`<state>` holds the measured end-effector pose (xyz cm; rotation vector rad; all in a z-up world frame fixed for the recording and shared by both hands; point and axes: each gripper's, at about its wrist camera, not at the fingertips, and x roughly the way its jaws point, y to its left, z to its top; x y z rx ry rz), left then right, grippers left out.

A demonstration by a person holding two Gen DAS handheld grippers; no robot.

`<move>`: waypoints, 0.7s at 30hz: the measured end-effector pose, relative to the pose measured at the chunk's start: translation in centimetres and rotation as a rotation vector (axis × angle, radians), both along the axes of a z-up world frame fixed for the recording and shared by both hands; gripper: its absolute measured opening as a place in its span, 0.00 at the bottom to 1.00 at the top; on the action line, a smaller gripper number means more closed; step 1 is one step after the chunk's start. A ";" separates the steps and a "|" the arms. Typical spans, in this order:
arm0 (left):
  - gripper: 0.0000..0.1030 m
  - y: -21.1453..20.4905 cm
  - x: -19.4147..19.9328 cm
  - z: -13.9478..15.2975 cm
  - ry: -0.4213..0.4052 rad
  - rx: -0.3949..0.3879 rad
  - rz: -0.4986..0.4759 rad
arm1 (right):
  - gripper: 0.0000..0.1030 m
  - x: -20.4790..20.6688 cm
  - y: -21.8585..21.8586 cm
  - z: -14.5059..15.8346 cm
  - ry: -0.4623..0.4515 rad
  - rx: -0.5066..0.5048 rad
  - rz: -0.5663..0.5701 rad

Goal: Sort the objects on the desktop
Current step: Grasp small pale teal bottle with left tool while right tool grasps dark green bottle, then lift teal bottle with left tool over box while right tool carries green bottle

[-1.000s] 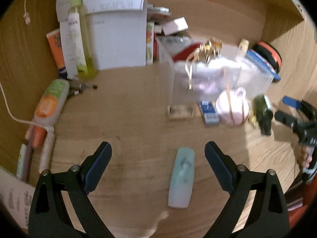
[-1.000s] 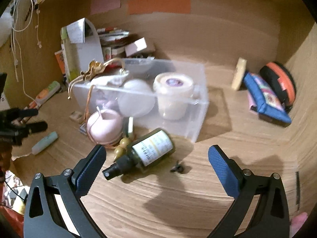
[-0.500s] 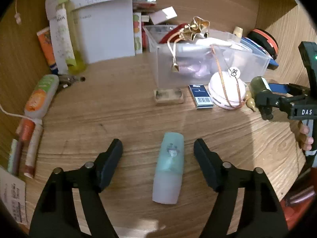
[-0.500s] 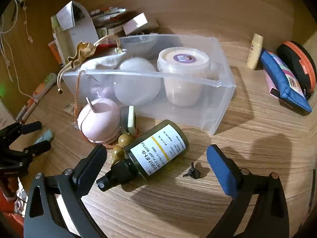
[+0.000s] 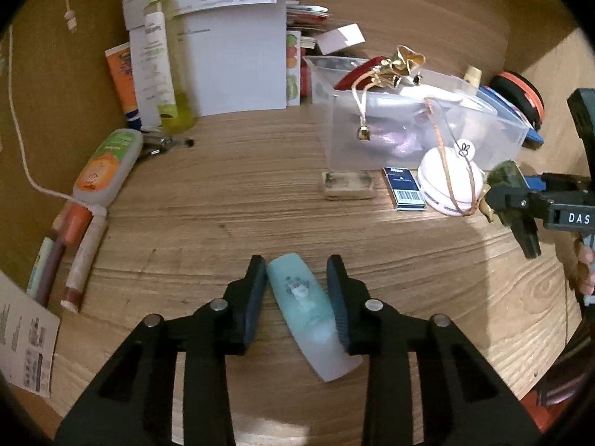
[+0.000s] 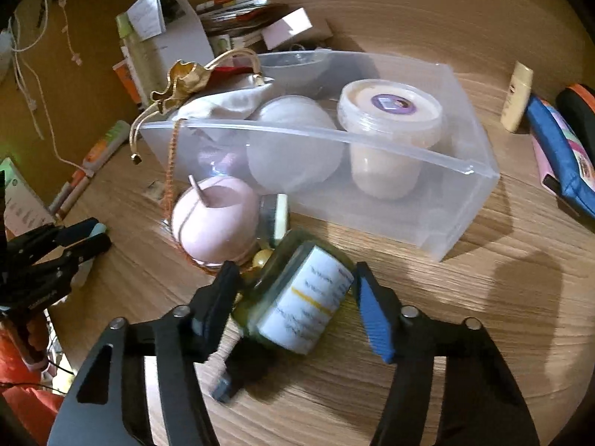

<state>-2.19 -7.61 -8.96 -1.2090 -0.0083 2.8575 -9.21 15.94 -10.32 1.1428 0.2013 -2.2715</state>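
Left wrist view: the left gripper (image 5: 297,290) is clamped on a pale blue tube (image 5: 310,316) lying on the desk (image 5: 223,200) between its fingers. Right wrist view: the right gripper (image 6: 293,290) grasps a green bottle (image 6: 297,297), with the clear box (image 6: 390,200) just ahead

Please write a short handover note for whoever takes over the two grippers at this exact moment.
Left gripper: closed around the pale teal tube, which lies on the wooden desk; whether both pads press it is unclear.
Right gripper: straddling the dark green spray bottle; the right pad seems to stand off it, so the grip is unconfirmed.
Clear plastic bin: just behind the bottle, already holding a lidded tub, a white ball and a cloth pouch.
Done: neither item looks lifted.
Left: secure both, place them, then sort the pink round case and the remaining clutter.
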 end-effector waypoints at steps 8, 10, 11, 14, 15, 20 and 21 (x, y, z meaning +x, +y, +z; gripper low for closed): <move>0.23 -0.4 0.2 0.2 0.012 0.023 0.014 | 0.40 1.1 0.0 0.6 0.036 0.002 0.015; 0.23 -0.6 0.2 0.3 0.024 0.017 0.025 | 0.40 1.4 0.3 0.9 0.050 -0.006 0.011; 0.23 -0.8 0.2 0.4 0.025 0.022 0.027 | 0.40 1.6 0.4 1.2 0.060 -0.012 0.007; 0.23 -1.3 0.2 0.8 0.037 0.035 0.042 | 0.39 2.0 0.9 1.9 0.081 -0.028 -0.004; 0.23 -1.4 0.2 1.1 0.047 0.037 0.048 | 0.39 2.1 1.1 2.2 0.087 -0.033 -0.003; 0.23 -1.2 0.2 2.5 0.098 0.040 0.034 | 0.38 2.5 1.9 3.5 0.122 -0.065 -0.021; 0.23 -1.1 0.2 2.9 0.109 0.044 0.029 | 0.38 2.5 2.1 3.7 0.128 -0.070 -0.021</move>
